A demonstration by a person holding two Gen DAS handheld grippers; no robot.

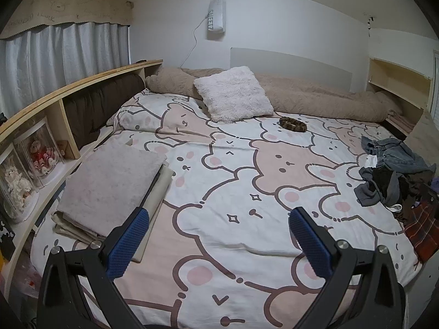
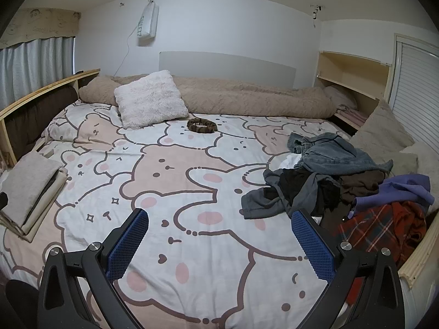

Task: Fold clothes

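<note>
Both grippers wide open over the bed (image 1: 233, 181), nothing held: left gripper (image 1: 219, 242) fingers spread, empty; right gripper (image 2: 219, 244) the same.

Unfolded clothes pile (image 2: 343, 181) at the right edge of the bed: denim piece (image 2: 337, 150) on top at the far side, grey and black garments tangled beneath, purple garment (image 2: 406, 186) and red plaid shirt (image 2: 384, 224) nearest. Folded stack (image 1: 109, 186) sits at the left edge, well apart from the pile.

Risks: garments interlock, so a pinch on one layer may drag neighbours along; the plaid shirt lies near the bed's edge and could slide off if tugged.

View difference: right wrist shows the whole pile, including the purple piece; left wrist crops it at the frame edge, purple barely visible, possibly just a sliver. Left wrist alone shows the shelf (image 1: 35, 126) with boxed toy figures beside the stack
</note>
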